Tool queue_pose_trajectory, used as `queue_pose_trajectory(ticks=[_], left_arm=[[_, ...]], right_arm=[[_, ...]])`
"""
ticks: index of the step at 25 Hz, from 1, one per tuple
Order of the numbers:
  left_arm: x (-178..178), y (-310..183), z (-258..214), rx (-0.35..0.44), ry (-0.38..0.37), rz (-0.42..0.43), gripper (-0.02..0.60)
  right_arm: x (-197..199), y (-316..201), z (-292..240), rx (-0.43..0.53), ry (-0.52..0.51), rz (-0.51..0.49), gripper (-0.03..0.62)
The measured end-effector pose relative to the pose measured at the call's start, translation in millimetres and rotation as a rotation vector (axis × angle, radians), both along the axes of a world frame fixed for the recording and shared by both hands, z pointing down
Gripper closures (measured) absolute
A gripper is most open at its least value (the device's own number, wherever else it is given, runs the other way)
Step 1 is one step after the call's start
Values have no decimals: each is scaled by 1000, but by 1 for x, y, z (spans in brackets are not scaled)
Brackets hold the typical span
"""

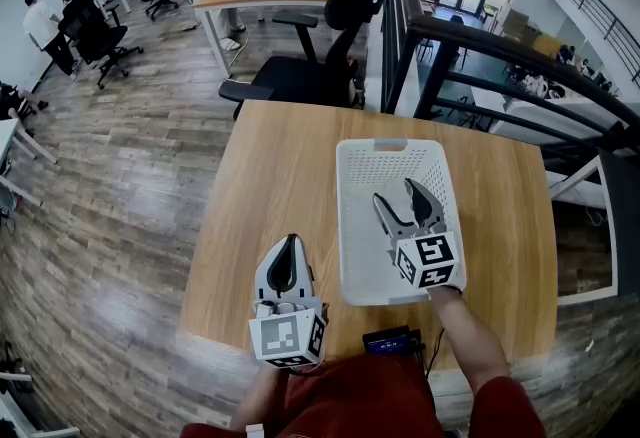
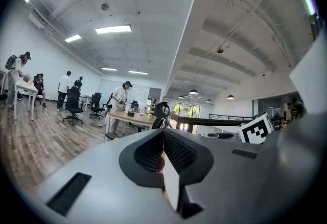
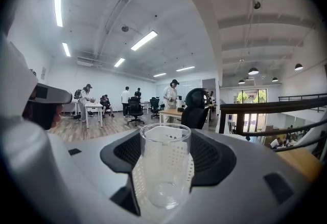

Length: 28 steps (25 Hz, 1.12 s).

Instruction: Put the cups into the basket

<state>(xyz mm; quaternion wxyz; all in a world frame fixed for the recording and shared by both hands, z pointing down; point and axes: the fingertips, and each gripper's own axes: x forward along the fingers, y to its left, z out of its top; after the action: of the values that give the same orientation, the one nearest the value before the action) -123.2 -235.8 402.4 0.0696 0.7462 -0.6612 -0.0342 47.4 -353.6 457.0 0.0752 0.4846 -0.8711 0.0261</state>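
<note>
You have a clear, empty cup (image 3: 164,166) gripped between the jaws of your right claw (image 3: 164,138), above the floor of the white perforated basket (image 1: 358,226). The rectangular basket sits flat on the desk (image 1: 260,186), towards its right side.

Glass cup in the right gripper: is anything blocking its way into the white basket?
Nothing visible does. The right gripper holds the glass cup over the open basket, and the part of the basket's perforated floor that shows looks bare.
</note>
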Motion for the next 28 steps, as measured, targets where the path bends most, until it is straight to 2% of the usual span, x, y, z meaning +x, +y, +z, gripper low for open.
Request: queue_pose_trajectory(ticks=[9,18,28], left_arm=[[2,-2,1,-2,-1,4,574],[-1,-2,4,-12,2,-4,574],[-3,-2,5,-16,3,-12,574]], right_arm=[[-11,-19,19,-42,41,-29,310],[-12,-40,51,-141,70,-16,310],[-14,-55,81,-197,124,-16,310]])
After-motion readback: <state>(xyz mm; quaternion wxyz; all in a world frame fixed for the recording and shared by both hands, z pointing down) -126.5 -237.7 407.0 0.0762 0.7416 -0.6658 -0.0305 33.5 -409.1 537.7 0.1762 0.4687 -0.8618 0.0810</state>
